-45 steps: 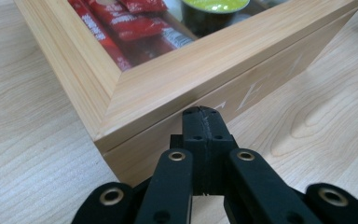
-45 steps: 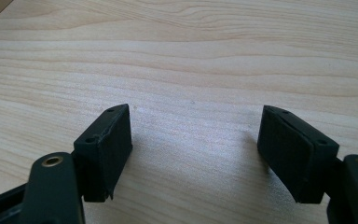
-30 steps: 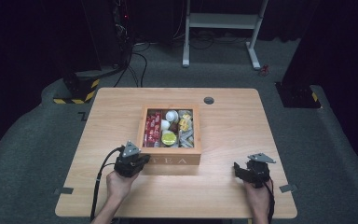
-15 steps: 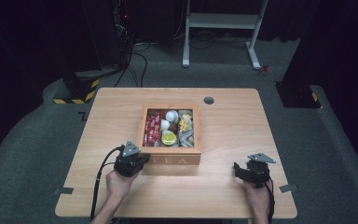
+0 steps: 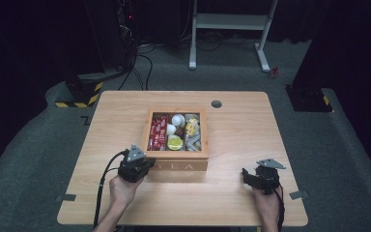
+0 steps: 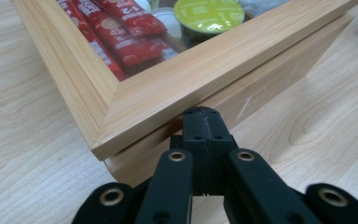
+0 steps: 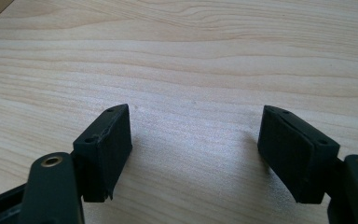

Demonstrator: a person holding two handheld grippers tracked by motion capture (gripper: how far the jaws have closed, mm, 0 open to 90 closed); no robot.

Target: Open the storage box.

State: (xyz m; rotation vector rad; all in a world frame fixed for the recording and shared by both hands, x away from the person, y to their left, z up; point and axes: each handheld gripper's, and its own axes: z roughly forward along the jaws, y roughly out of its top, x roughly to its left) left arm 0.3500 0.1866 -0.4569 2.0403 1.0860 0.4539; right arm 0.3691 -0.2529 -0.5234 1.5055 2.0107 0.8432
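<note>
A white metal stand frame point(image 5: 232, 29) is standing on the grey carpet behind the table. A black-and-yellow striped base point(image 5: 79, 94) is sitting left, with cables point(image 5: 137, 67) trailing beside it.

- The table point(image 7: 205, 56) I work on is pale wood, smooth, with wavy grain.
- The box point(image 6: 177, 88) is light wood too, matt and smooth.
- My jaws look like black matt plastic, with small brass rings.
- The red packets point(image 6: 121, 32) look shiny.
- The green lid point(image 6: 209, 9) looks smooth.
</note>
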